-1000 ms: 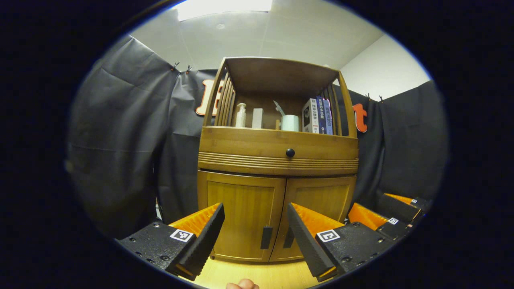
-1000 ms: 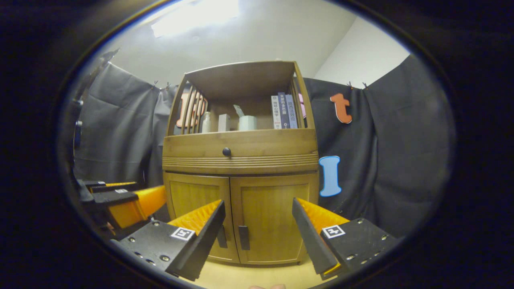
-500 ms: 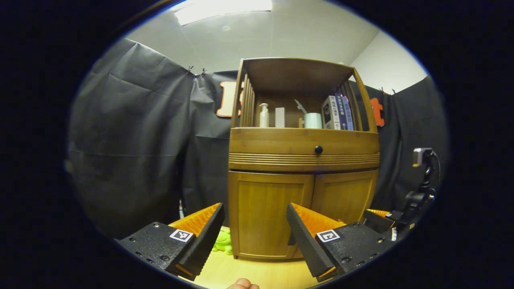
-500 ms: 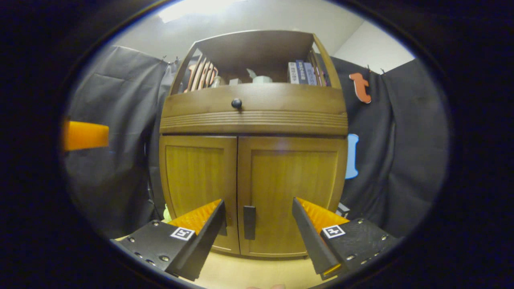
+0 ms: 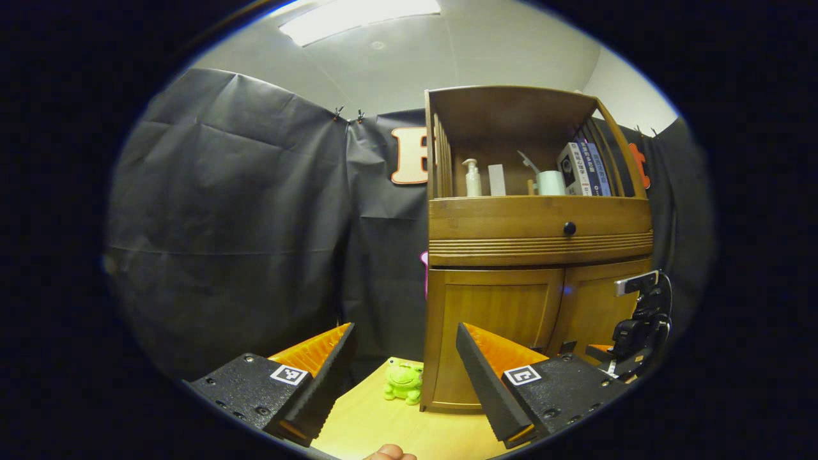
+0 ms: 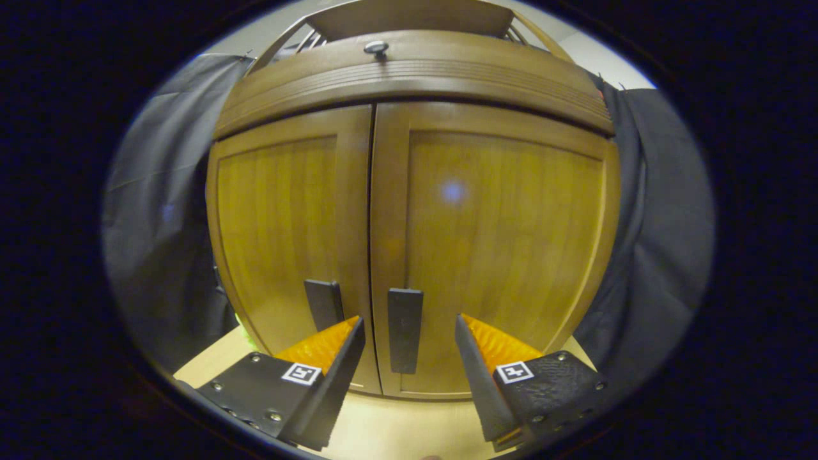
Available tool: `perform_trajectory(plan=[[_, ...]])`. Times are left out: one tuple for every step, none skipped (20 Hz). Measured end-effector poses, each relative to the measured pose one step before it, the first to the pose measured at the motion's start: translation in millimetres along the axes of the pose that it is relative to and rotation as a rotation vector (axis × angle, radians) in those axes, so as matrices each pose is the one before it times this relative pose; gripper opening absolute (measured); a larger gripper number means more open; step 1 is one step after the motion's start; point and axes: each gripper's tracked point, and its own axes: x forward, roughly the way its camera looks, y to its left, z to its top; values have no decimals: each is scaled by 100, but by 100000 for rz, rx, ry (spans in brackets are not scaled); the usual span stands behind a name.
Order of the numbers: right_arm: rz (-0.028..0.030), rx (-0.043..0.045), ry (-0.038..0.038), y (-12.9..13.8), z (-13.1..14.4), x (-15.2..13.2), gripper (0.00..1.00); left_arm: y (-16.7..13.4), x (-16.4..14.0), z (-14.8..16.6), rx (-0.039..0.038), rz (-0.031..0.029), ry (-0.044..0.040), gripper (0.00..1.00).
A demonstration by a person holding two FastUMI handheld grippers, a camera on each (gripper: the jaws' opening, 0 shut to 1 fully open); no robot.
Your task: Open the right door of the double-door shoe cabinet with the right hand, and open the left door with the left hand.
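The wooden shoe cabinet [image 5: 537, 236] stands at the right of the left gripper view, with both doors closed. In the right gripper view the right door [image 6: 505, 243] and left door [image 6: 281, 223] loom close. The right door's dark handle [image 6: 405, 330] stands between the fingers of my right gripper [image 6: 408, 322], which is open and not touching it. The left door's handle [image 6: 323, 303] is just beside it. My left gripper [image 5: 404, 335] is open, holds nothing, and hangs left of the cabinet, well back from the left door [image 5: 495, 326]. The right gripper [image 5: 632, 345] shows low at the cabinet's front.
A green frog toy [image 5: 404, 381] sits on the light wooden floor board [image 5: 377, 425] by the cabinet's left corner. Above the doors is a drawer with a round knob [image 5: 569, 228]. The open shelf holds a bottle [image 5: 472, 179], a cup and books [image 5: 581, 169].
My right gripper has moved in close to the doors, bringing the right handle between its fingers. My left gripper has swung left, so the cabinet slid right in its view.
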Motion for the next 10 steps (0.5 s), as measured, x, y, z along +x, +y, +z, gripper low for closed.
perform_trajectory(plan=[[-2640,-1013,990,-433,-131,142,84,395,165,-99,214,934,314,92],[-632,-629,944,144,-523,1320,76,436,100,-149,165,920,182,96],[-378,-172,795,407,-153,516,67,294,139,-86,106,791,165,96],[271,31,792,394,-354,676,66,274,151,-117,-13,618,158,96],[-80,13,709,146,-212,529,66,238,189,-57,-103,492,155,96],[59,235,738,108,-182,336,66,226,125,-115,-124,414,136,96],[532,452,896,339,-227,224,67,196,173,-11,-97,307,151,92],[-434,-41,842,172,-326,727,67,144,95,-125,-42,181,118,92],[-4166,-282,-497,-1044,99,37,54,158,37,-20,-79,95,79,92],[2460,1763,676,600,-22,-99,41,131,152,-48,-109,127,41,92]])
